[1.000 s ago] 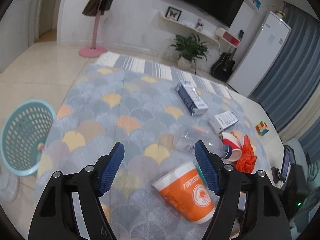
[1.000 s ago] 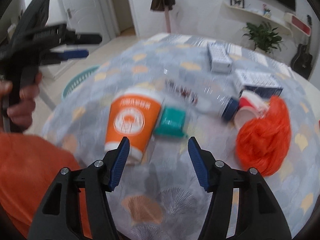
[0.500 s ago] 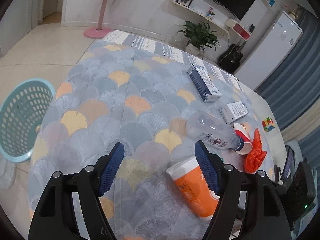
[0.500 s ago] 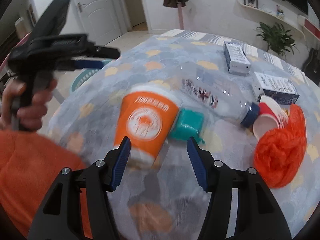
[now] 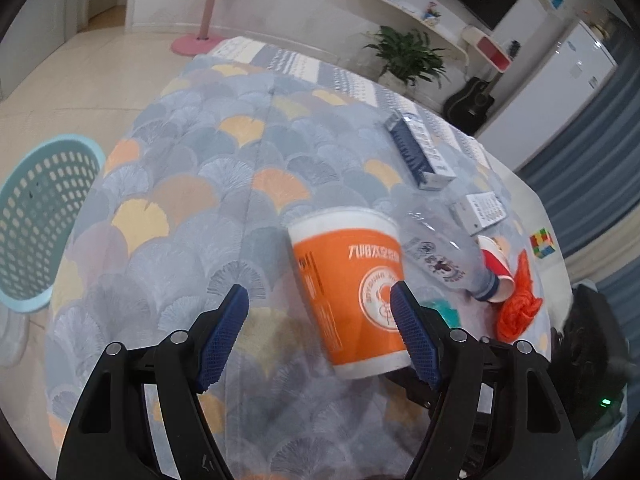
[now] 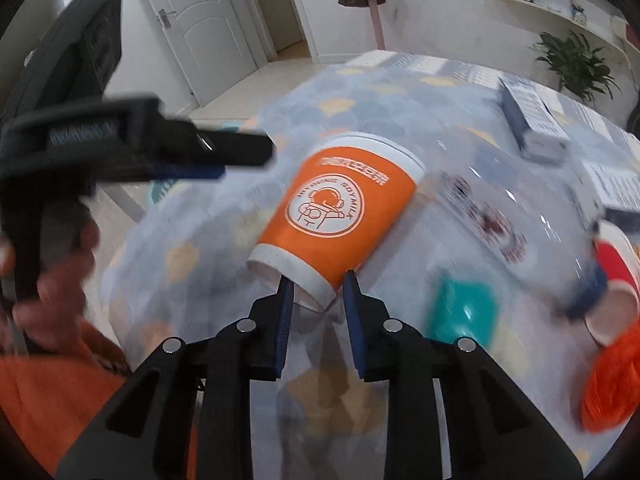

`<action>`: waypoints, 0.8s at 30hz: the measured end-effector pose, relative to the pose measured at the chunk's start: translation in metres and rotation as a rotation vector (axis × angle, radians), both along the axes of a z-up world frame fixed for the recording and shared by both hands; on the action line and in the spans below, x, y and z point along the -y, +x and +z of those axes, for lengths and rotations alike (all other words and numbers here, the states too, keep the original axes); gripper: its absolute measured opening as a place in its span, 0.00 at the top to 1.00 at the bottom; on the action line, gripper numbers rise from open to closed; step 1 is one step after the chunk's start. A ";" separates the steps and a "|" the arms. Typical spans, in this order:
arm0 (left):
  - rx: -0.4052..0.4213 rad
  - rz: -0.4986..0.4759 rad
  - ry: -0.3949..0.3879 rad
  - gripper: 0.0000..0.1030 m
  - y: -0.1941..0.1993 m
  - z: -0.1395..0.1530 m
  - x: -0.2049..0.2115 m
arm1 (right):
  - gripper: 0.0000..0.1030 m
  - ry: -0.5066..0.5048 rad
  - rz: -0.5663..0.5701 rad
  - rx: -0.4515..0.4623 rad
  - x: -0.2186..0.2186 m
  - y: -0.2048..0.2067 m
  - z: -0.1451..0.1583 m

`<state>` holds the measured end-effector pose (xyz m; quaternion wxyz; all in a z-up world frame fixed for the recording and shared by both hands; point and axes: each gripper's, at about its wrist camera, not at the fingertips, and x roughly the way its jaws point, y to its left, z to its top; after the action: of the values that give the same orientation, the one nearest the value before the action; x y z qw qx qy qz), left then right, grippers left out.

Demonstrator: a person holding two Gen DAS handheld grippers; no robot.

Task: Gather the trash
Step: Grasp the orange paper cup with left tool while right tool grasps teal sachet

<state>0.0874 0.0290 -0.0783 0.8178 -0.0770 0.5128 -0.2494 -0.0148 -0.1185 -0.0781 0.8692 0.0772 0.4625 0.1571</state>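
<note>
Right gripper pinches the orange paper cup; left gripper spread wide above the tablecloth.

Left wrist view: the left gripper (image 5: 319,312) hangs with its jaws wide apart and nothing between them, over the scallop-patterned tablecloth (image 5: 192,184); the orange paper cup (image 5: 352,292) sits tilted just ahead of its right finger, a clear plastic bottle (image 5: 444,256) beside it, and a teal laundry basket (image 5: 36,216) stands on the floor. Right wrist view: the right gripper (image 6: 318,294) is clamped on the cup's (image 6: 340,216) white base rim, the cup lifted and leaning away; a teal packet (image 6: 464,312) lies blurred nearby.
</note>
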 end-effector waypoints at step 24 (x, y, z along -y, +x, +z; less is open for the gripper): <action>-0.058 -0.089 0.202 0.46 0.013 -0.042 0.079 | 0.52 -0.029 -0.221 -0.075 0.079 -0.019 -0.014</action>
<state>0.1009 -0.0499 -0.1200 0.7943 0.0213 0.5618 -0.2305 -0.0339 -0.1978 -0.0918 0.8644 0.1211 0.4854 0.0507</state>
